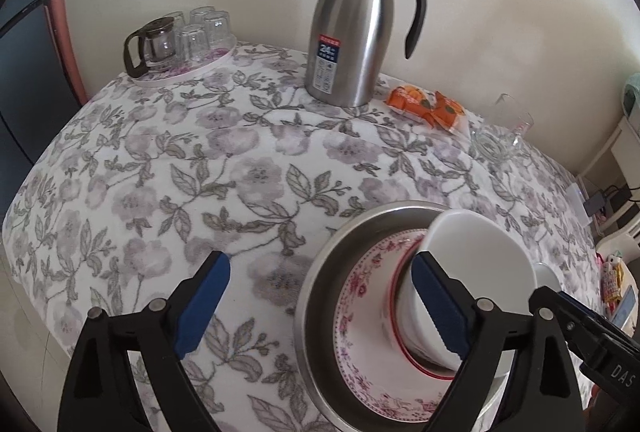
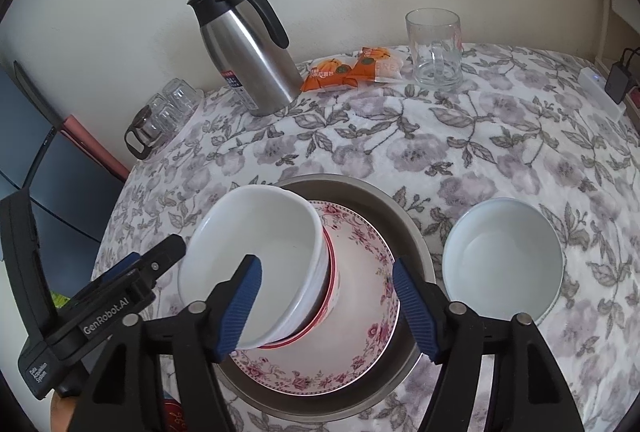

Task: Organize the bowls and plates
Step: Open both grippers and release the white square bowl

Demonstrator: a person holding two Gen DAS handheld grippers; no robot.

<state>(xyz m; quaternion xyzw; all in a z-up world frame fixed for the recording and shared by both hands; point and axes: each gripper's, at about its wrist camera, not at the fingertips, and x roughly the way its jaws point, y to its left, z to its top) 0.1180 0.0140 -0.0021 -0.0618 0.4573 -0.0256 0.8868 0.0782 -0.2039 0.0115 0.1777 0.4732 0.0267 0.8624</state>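
A steel pan (image 2: 412,232) on the flowered tablecloth holds a pink-flowered plate (image 2: 360,360). On the plate a white bowl (image 2: 272,232) leans to the left, resting in a red-rimmed bowl (image 2: 334,272). My right gripper (image 2: 328,308) is open, one pad in front of the bowl's inside, the other over the plate's right rim. A second white bowl (image 2: 504,256) stands upright on the cloth to the right. In the left wrist view my left gripper (image 1: 320,308) is open; its right pad is beside the white bowl (image 1: 480,252), its left pad over bare cloth.
At the back of the table stand a steel thermos jug (image 1: 352,31), a tray of upturned glasses with a small glass pot (image 1: 188,35), orange snack packets (image 1: 428,107) and a glass mug (image 2: 434,47). The table's edge drops off at the left. A power strip (image 2: 600,87) lies far right.
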